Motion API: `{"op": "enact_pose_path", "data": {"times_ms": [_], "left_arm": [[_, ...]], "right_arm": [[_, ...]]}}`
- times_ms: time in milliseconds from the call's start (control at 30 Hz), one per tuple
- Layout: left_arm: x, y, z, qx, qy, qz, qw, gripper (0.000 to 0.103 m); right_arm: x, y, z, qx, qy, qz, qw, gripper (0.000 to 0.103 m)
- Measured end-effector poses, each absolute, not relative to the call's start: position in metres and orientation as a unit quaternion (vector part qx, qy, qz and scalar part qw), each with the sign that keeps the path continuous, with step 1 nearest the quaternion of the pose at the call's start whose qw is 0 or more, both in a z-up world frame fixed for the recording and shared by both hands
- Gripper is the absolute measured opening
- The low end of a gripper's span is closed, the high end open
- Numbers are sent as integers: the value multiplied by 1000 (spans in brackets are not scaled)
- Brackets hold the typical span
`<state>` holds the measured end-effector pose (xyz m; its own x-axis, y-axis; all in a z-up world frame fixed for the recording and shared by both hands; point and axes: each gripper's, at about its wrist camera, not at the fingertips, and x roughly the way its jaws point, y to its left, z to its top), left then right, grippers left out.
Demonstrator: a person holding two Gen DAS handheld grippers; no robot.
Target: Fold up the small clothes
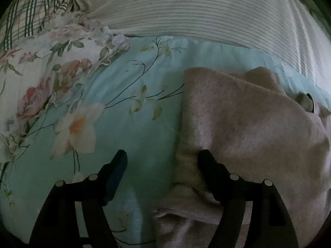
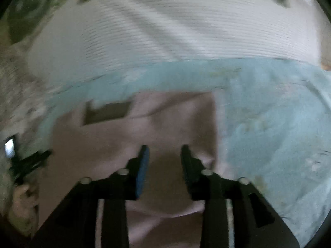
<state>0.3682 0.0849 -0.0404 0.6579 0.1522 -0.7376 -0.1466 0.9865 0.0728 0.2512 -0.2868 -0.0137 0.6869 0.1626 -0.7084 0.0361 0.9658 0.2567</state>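
Note:
A pale pink fleece garment (image 1: 248, 128) lies folded on a mint floral bedsheet (image 1: 128, 124). My left gripper (image 1: 163, 155) is open and empty; its right finger rests over the garment's left edge, its left finger over bare sheet. In the blurred right wrist view the same pink garment (image 2: 165, 124) lies flat with a brown label patch (image 2: 107, 113) near its far left. My right gripper (image 2: 164, 150) is open above the garment's near right part, with nothing between its fingers.
A white ribbed blanket (image 1: 196, 10) lies across the back of the bed, and also shows in the right wrist view (image 2: 165, 31). A floral pillow (image 1: 41, 72) and a striped cloth (image 1: 31, 6) lie at the left. The other gripper (image 2: 24, 165) shows at the far left.

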Motion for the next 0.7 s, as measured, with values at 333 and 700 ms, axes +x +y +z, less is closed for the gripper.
{"op": "enact_pose_path", "data": {"times_ms": [333,700], "left_arm": [[331,88,-27,31,407,107,906,77],[204,96,4,-52,401,66,912,77]], "right_arm": [[205,-329,-20,153,401,-46,902,58],[116,-343,-13,200,389,-23,899,66]]}}
